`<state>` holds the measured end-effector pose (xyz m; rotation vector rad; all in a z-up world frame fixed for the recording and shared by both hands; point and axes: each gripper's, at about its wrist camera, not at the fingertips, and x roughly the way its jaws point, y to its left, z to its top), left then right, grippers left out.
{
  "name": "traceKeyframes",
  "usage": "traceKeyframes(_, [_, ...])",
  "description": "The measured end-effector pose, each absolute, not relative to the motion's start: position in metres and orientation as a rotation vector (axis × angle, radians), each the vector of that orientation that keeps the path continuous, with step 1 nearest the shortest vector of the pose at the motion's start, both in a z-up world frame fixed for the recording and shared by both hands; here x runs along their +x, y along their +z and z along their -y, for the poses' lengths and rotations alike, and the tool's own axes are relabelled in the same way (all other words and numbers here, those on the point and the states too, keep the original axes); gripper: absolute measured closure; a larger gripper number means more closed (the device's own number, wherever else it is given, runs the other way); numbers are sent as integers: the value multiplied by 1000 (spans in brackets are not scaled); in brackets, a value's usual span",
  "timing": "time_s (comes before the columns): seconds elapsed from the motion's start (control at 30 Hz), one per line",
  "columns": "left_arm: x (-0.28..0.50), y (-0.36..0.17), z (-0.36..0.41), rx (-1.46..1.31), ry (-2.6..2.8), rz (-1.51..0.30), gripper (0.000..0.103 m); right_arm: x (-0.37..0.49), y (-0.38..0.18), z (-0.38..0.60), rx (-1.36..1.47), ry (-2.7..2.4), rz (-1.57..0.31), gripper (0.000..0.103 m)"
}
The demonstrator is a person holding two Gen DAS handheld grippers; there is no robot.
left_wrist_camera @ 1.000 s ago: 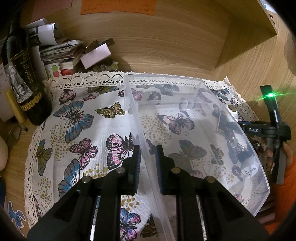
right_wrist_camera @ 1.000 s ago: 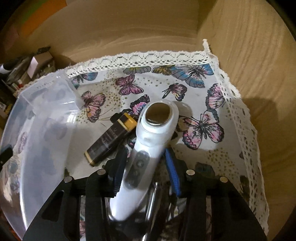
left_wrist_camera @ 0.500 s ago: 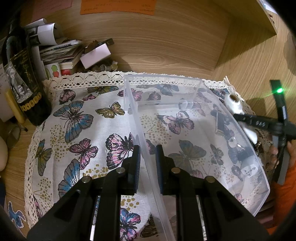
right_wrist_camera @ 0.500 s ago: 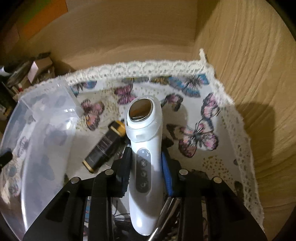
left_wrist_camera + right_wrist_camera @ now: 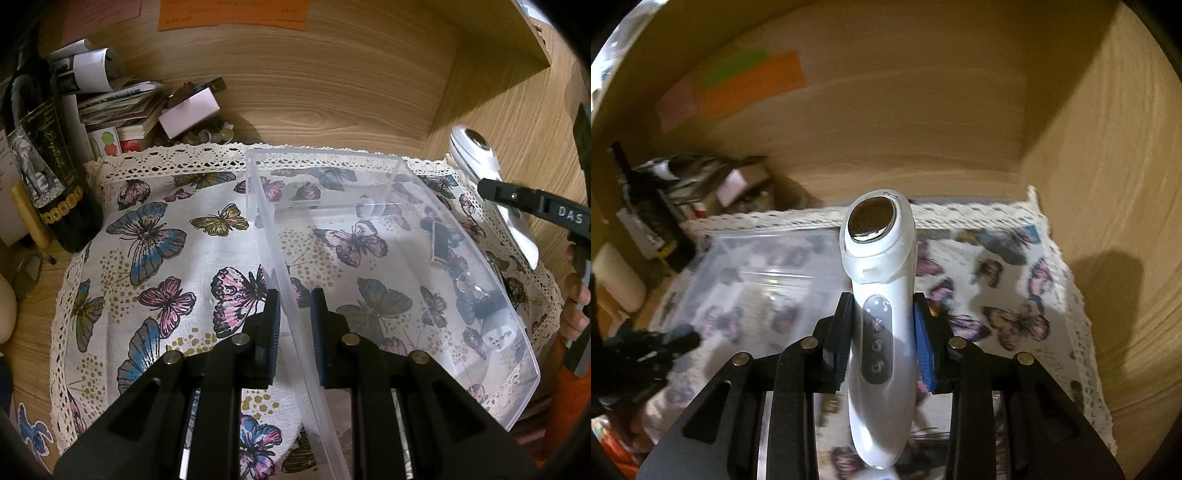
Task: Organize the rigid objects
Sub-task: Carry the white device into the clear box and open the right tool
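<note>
Wood-grain walls (image 5: 332,92) closing in a corner, orange paper note (image 5: 232,14) stuck high on the back panel. Wooden counter (image 5: 33,332) under a lace-edged butterfly cloth (image 5: 155,236). Clear plastic bin (image 5: 369,229) standing on the cloth, right of centre. Dark bottle (image 5: 55,177) with gold lettering upright at the left edge, stacked papers and small boxes (image 5: 122,107) behind it.

Left hand-held gripper (image 5: 293,321) clamped shut on the bin's near left wall, pads either side of the thin plastic. Right hand-held gripper (image 5: 882,339) closed around a white handheld device (image 5: 879,295), blue pads pressing both sides of its button panel, metal-disc head pointing forward past the fingertips, raised clear of the cloth beside the bin's right wall. Small dark items on the cloth, seen blurred through that wall.
</note>
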<state>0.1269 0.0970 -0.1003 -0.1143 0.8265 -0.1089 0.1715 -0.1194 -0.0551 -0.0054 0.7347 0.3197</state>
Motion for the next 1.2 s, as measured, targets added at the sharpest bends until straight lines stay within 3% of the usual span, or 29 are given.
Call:
traceKeyframes(0.73, [127, -101, -98, -118, -128, -815, 85, 173, -85, 43, -116, 485, -886, 75])
traceKeyframes(0.87, [127, -101, -97, -113, -136, -815, 85, 176, -86, 39, -137, 494, -903, 88])
traceKeyframes(1.2, [127, -100, -96, -111, -135, -817, 85, 167, -78, 46, -144, 465, -867, 87])
